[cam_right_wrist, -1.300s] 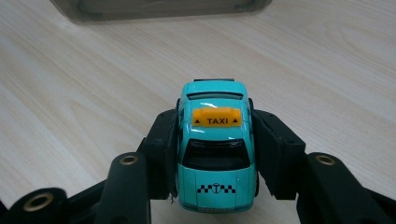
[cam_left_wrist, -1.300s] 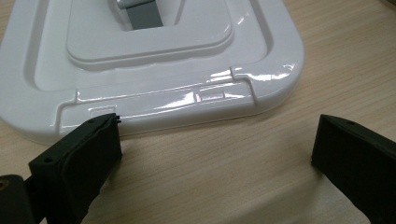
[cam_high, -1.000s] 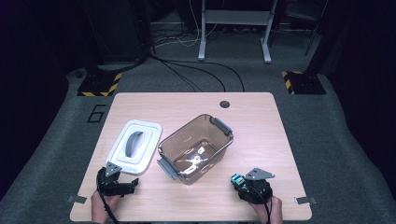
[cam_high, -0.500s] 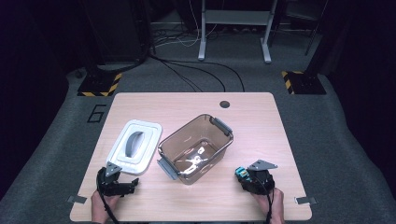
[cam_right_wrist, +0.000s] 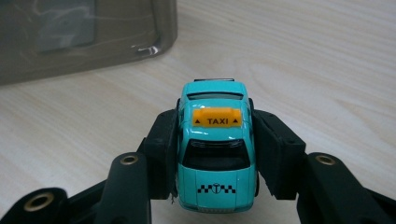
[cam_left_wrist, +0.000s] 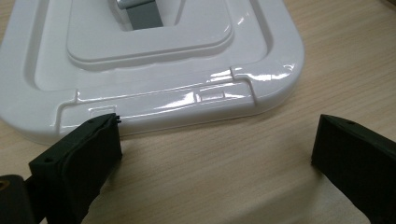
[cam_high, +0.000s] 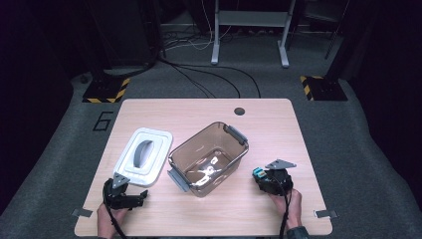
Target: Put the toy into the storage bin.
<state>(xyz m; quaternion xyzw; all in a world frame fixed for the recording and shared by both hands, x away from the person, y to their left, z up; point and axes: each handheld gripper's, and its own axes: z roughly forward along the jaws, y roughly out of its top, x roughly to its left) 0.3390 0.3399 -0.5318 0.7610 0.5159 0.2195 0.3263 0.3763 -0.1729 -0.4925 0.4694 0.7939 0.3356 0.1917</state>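
Item: toy taxi (cam_right_wrist: 217,156), clamped in my right gripper (cam_high: 263,178), not yet in bin (cam_high: 209,158); left gripper (cam_left_wrist: 215,154) wide open, empty, by lid (cam_left_wrist: 149,60), table's near-left corner

Teal toy taxi (cam_right_wrist: 217,154) with orange "TAXI" roof sign and checker strip is sitting upright, clamped by its sides between the right gripper (cam_right_wrist: 215,156) jaws, near the table's front right. It's pointing toward the empty clear brown bin (cam_high: 209,159), staying apart from it.
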